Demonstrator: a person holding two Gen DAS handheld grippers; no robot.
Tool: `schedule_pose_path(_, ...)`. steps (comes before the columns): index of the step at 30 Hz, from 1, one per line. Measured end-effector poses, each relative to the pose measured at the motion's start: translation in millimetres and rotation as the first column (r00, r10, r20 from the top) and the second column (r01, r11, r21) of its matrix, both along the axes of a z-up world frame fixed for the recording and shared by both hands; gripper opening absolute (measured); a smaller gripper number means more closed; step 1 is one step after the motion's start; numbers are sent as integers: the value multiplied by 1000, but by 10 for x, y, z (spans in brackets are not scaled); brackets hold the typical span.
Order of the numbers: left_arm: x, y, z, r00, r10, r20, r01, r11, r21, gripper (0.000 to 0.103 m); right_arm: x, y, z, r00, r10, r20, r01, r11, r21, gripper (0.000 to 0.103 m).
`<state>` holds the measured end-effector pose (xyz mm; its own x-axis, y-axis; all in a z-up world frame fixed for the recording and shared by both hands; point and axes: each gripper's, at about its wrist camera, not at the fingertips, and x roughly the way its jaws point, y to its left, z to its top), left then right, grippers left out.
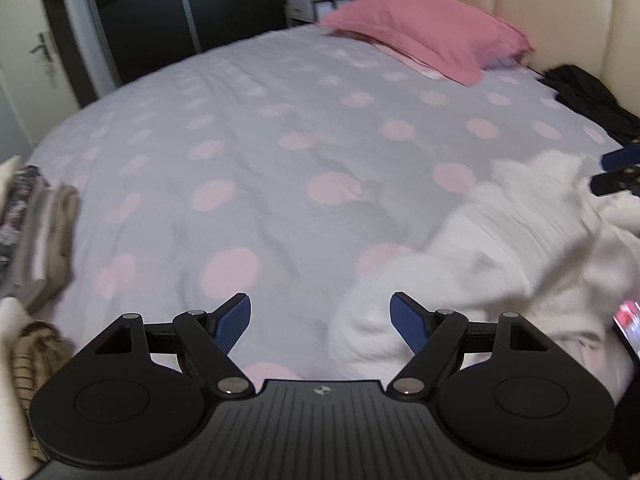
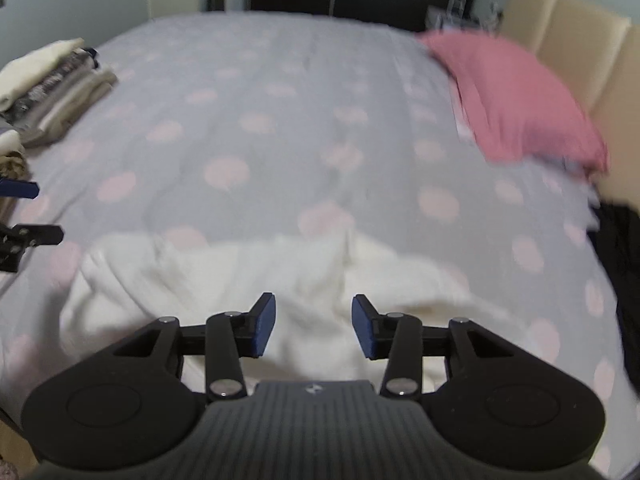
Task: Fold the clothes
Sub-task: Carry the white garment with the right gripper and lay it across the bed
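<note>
A crumpled white garment (image 1: pixel 500 248) (image 2: pixel 248 280) lies on the grey bedspread with pink dots (image 1: pixel 260 140) (image 2: pixel 280 120). My left gripper (image 1: pixel 320 322) hangs open over the bedspread, with the garment's edge beside its right finger and nothing between the pads. My right gripper (image 2: pixel 313 326) is open just above the middle of the white garment, its blue pads apart and not pressing on the cloth. The right gripper's fingers (image 1: pixel 618 170) show at the right edge of the left wrist view. The left gripper's fingers (image 2: pixel 24 210) show at the left edge of the right wrist view.
A stack of folded clothes (image 1: pixel 36 240) (image 2: pixel 52 88) sits at the bed's left edge. A pink pillow (image 1: pixel 428 32) (image 2: pixel 516 100) lies by the cream headboard (image 1: pixel 560 12). Dark clothing (image 1: pixel 592 96) (image 2: pixel 624 280) lies at the right. A phone (image 1: pixel 630 328) rests near the garment.
</note>
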<state>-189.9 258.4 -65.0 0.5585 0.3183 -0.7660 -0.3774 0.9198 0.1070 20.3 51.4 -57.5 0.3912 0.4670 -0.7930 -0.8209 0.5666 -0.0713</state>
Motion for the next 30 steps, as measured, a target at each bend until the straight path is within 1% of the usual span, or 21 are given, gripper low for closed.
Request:
schedule_pose_path(5, 6, -147, -244, 996, -67, -57, 66, 998, -26, 77, -8, -123, -257, 996, 9, -93, -14, 999, -45, 46)
schedule_pose_path(10, -17, -208, -404, 991, -99, -91, 91, 992, -83, 77, -257, -88, -537, 977, 96, -192, -114, 990, -85, 46)
schedule_pose_path(14, -21, -226, -477, 987, -116, -111, 102, 988, -120, 77, -471, 4, -810, 956, 169, -241, -211, 964, -160, 46)
schedule_pose_path(17, 4, -217, -490, 985, -119, -123, 105, 988, -113, 77, -556, 58, -983, 949, 208, -238, -261, 940, -220, 46)
schedule_pose_path(20, 19, -204, -526, 984, -113, -135, 102, 991, -87, 77, -532, 73, -1089, 959, 197, -204, -249, 930, -269, 40)
schedule_pose_path(21, 27, -188, -534, 984, -106, -140, 96, 992, -79, 76, -517, 71, -1096, 959, 195, -207, -248, 930, -272, 31)
schedule_pose_path(24, 20, -155, -493, 987, -89, -132, 80, 994, -74, 76, -504, 71, -1078, 958, 192, -211, -246, 930, -273, 24)
schedule_pose_path(25, 14, -162, -463, 988, -92, -121, 83, 994, -73, 76, -525, 78, -1051, 957, 199, -211, -253, 929, -272, 19)
schedule_pose_path(26, 16, -182, -432, 989, -98, -112, 90, 994, -68, 76, -546, 85, -1016, 953, 207, -222, -263, 928, -264, 18)
schedule_pose_path(28, 5, -227, -361, 989, -115, -93, 109, 992, -61, 76, -582, 93, -922, 936, 226, -269, -288, 932, -219, 9)
schedule_pose_path(30, -13, -285, -300, 988, -133, -76, 128, 990, -65, 76, -632, 101, -815, 915, 255, -314, -317, 934, -164, 9)
